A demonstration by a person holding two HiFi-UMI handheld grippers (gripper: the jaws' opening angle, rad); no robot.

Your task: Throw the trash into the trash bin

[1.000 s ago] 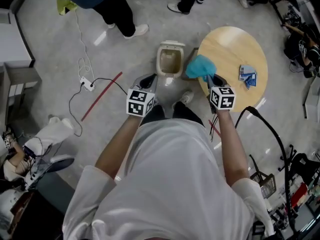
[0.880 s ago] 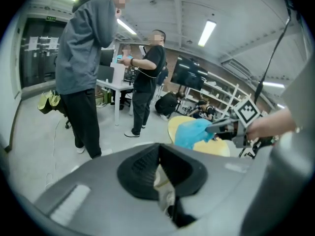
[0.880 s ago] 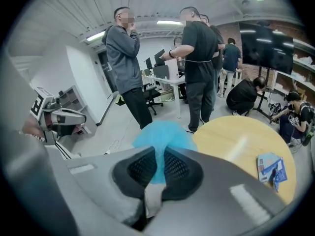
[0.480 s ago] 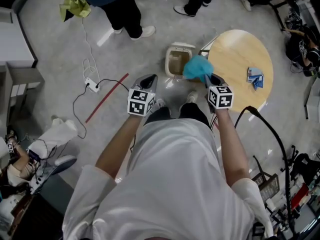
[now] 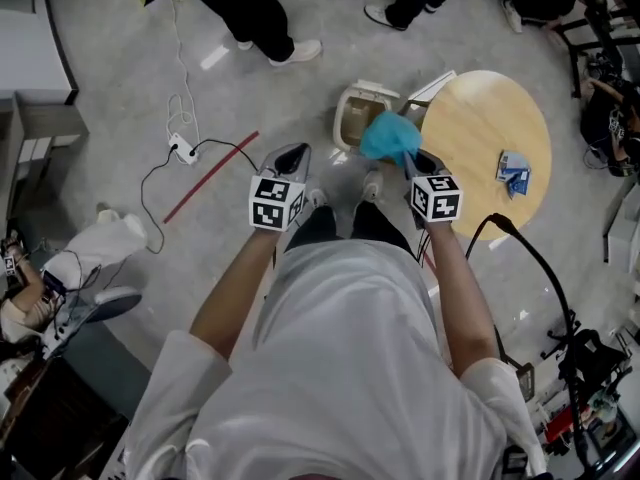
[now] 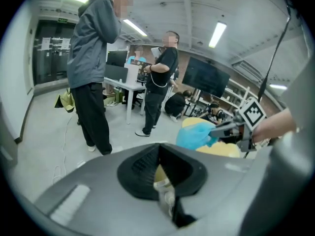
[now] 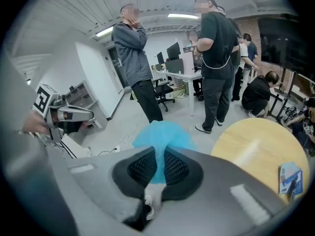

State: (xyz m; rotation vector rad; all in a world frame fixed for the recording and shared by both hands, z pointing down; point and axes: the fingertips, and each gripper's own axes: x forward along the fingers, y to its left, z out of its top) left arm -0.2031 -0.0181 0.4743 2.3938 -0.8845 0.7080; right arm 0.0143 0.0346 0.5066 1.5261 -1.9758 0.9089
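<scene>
Near the bin, right hand-held gripper grips blue trash.

Round wooden bench carries a blue packet; the grey floor bears the trash bin, a power strip, a red strip.

The right claw was clamped shut on a crumpled blue wad that bulged out beyond its tips, with a round wooden bench bearing a small blue packet at right, the left claw at far left, and two people standing beyond.
</scene>
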